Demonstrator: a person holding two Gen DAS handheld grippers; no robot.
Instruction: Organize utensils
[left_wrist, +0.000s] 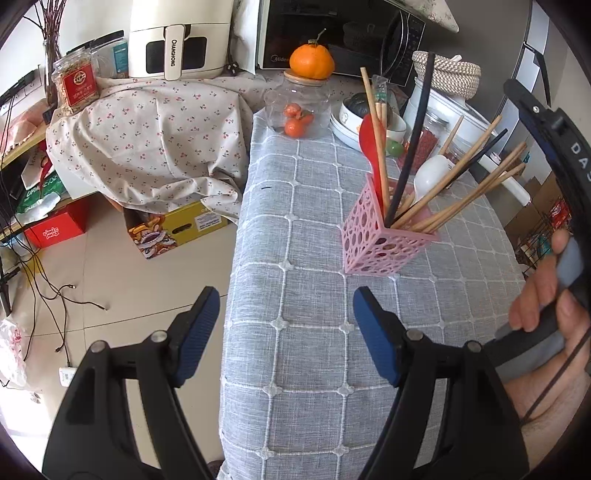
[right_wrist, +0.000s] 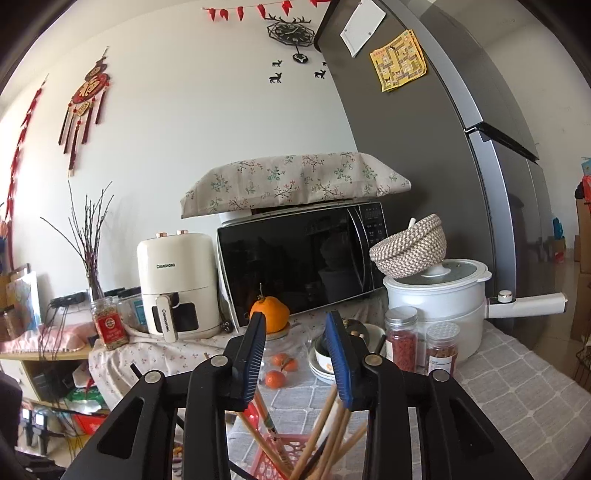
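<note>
The pink perforated holder (left_wrist: 373, 236) stands upright on the grey checked tabletop (left_wrist: 295, 332), at about one o'clock from the left tool (left_wrist: 286, 306), whose jaws gape wide and empty. It is packed with wooden chopsticks (left_wrist: 461, 192), a red spoon (left_wrist: 369, 147) and a white spoon (left_wrist: 430, 173) (all leaning outward). The right tool (right_wrist: 295, 332) hangs just above the chopstick tips, its jaws partly parted with nothing between them.
</note>
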